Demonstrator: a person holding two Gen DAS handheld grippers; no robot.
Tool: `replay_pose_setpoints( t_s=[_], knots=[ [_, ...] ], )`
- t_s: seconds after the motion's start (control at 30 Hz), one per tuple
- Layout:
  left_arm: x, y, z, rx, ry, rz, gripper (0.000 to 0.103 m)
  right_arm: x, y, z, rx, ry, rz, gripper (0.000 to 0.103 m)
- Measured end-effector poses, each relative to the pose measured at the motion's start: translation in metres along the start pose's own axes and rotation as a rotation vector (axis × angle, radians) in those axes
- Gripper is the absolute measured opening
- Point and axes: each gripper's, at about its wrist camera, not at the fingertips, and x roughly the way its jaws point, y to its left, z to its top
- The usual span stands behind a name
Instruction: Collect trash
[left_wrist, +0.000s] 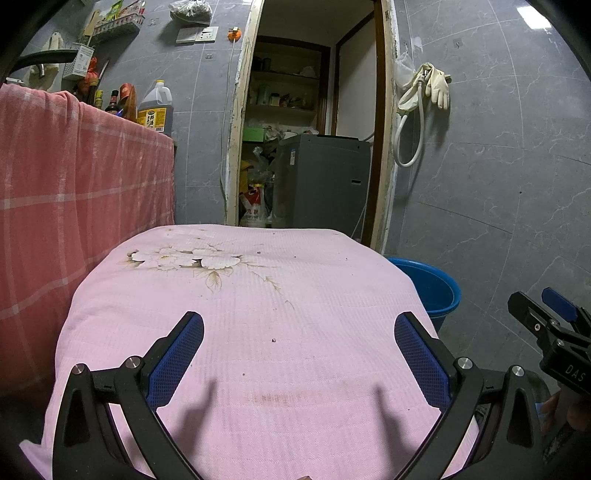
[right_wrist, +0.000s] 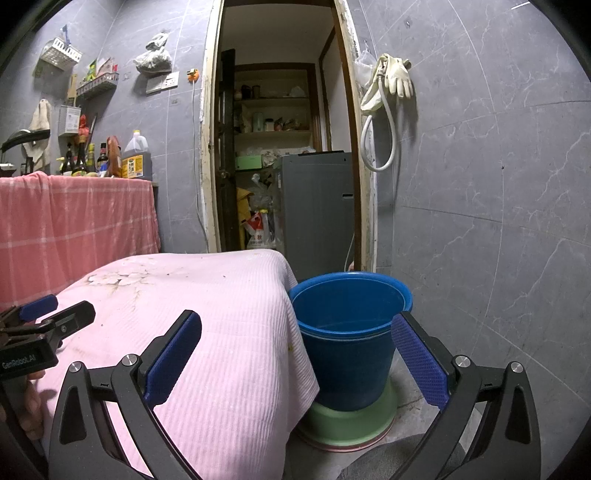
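Note:
My left gripper (left_wrist: 299, 325) is open and empty above a table under a pink cloth (left_wrist: 258, 314). Only small dark crumbs (left_wrist: 273, 340) lie on the cloth. My right gripper (right_wrist: 297, 325) is open and empty, at the table's right edge, just short of a blue bucket (right_wrist: 347, 354). The bucket stands on the floor on a green basin (right_wrist: 351, 421) and looks empty. The bucket also shows in the left wrist view (left_wrist: 432, 288). The right gripper shows at the right edge of the left wrist view (left_wrist: 543, 317). The left gripper shows at the left edge of the right wrist view (right_wrist: 55, 314).
A counter draped in a red checked cloth (left_wrist: 74, 192) stands to the left, with bottles and an oil jug (left_wrist: 157, 107) on it. Behind is a doorway with a grey washing machine (left_wrist: 321, 181). Rubber gloves and a hose (left_wrist: 424, 92) hang on the grey tiled wall.

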Motion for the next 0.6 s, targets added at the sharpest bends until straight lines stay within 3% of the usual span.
replay_pose_setpoints(
  t_s=[0.6],
  knots=[
    [0.0001, 0.0017, -0.0001, 0.001, 0.001, -0.002, 0.101, -0.0006, 0.0014, -0.0001, 0.001, -0.001, 0.000, 0.103]
  ],
)
